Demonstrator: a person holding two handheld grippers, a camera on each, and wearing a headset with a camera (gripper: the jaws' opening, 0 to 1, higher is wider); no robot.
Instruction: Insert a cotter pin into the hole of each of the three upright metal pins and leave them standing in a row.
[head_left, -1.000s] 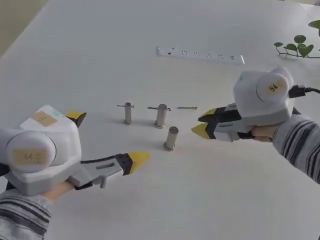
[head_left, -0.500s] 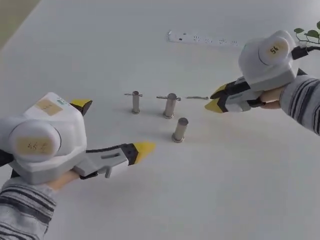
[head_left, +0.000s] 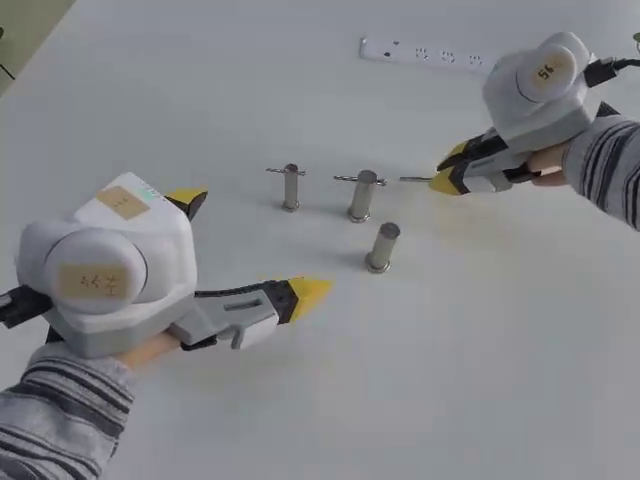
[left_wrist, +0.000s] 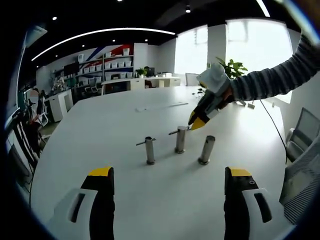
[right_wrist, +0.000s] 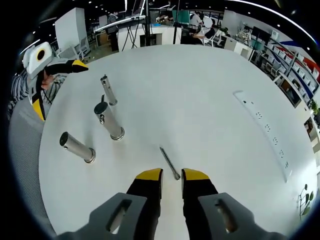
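Left gripper (head_left: 250, 245) sits at the lower left of the head view, its yellow-tipped jaws spread wide and holding nothing. Right gripper (head_left: 447, 172) reaches in from the upper right, its jaws drawn close with a narrow gap between them. A loose cotter pin (right_wrist: 168, 160) lies flat on the white table (head_left: 300, 400), and its near end rests in that gap. At the centre of the frame stand three upright metal pins. The left metal pin (head_left: 291, 188) and the middle metal pin (head_left: 362, 196) each have a cotter pin through the top. The third metal pin (head_left: 381, 247) stands lower in the frame, out of line. A power strip (head_left: 425, 55) lies along the top.
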